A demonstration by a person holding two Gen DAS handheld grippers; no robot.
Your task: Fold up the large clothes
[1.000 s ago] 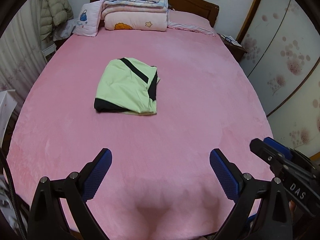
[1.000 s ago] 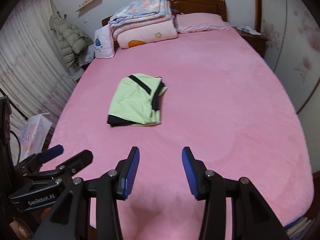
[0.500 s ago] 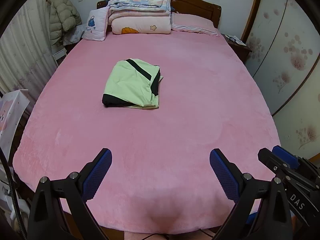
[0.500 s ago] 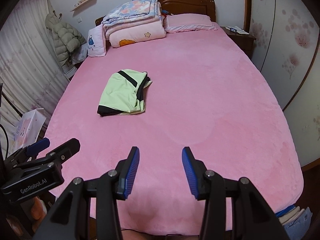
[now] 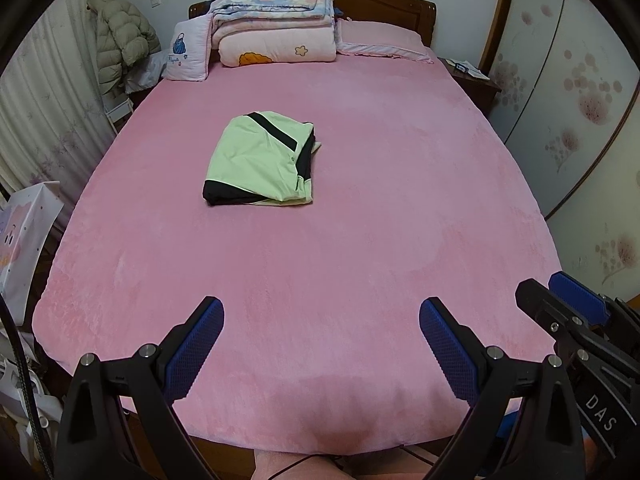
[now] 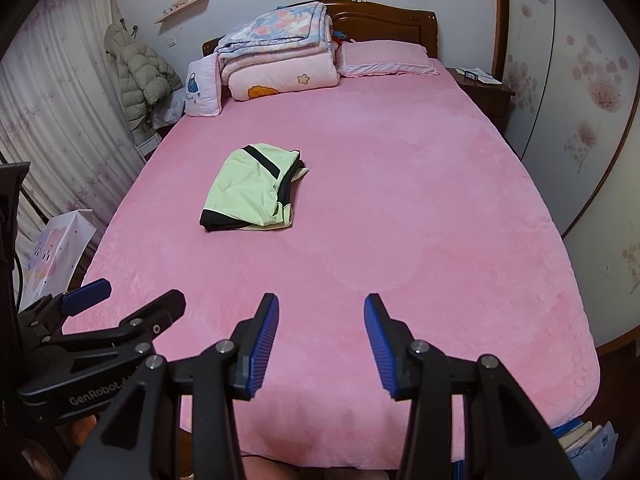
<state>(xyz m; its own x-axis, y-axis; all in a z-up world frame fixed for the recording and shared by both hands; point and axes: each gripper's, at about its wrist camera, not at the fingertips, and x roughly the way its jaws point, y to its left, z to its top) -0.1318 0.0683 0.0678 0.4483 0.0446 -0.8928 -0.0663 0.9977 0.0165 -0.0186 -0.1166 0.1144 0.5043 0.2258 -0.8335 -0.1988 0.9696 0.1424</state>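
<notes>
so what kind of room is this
Almost certainly a home bedroom: a large bed with a pink cover and wooden headboard, folded quilts stacked at its head beside a pillow, and a puffer coat hanging by the curtain.

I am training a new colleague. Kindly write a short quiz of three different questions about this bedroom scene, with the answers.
1. True or false: the green and black garment lies folded on the pink bed cover.
2. Multiple choice: what is between the fingers of the left gripper? A) a sleeve of the garment B) nothing C) a pillow
3. Short answer: what hangs at the left of the headboard, near the curtain?

Key
1. True.
2. B. The right gripper is also open and holds nothing.
3. A pale puffer jacket.
</notes>
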